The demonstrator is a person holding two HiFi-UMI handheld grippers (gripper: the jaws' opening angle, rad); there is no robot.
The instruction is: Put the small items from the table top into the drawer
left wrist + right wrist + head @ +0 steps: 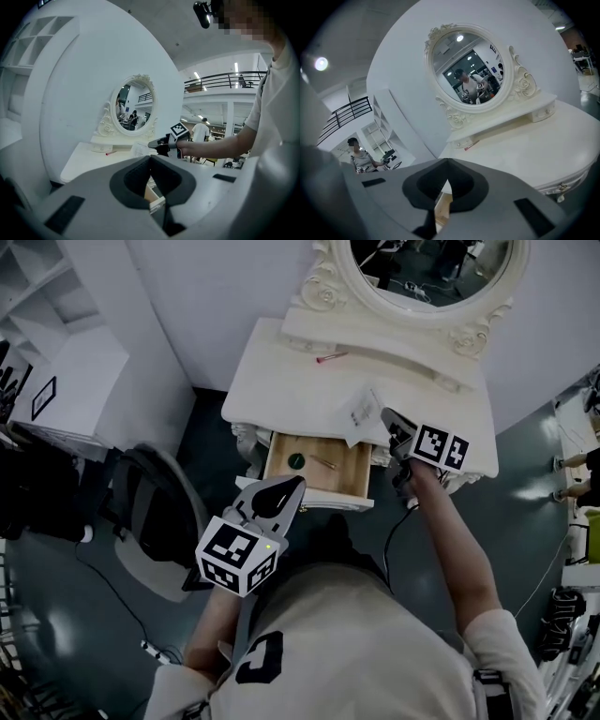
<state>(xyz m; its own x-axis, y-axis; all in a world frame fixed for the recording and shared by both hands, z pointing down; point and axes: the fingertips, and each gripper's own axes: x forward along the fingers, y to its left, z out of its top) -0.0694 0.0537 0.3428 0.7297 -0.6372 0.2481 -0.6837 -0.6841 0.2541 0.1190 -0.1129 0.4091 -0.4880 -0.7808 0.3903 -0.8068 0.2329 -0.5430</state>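
The drawer [273,457] stands open under the worktop's [272,381] front edge. The left tool [296,484], closed and empty, hangs over its front lip. The right tool [386,415], jaws together, meets the white packet [360,414] (grip unclear). A pink pen [330,357] lies near the mirror [431,277].

Dim and grey from the head view, darker toward the corners. Strongly fisheye-bent in both gripper views, black at the rims, lit by ceiling strip lights [236,68] and a glaring lamp [321,63]. Soft and unfocused in the near foreground.
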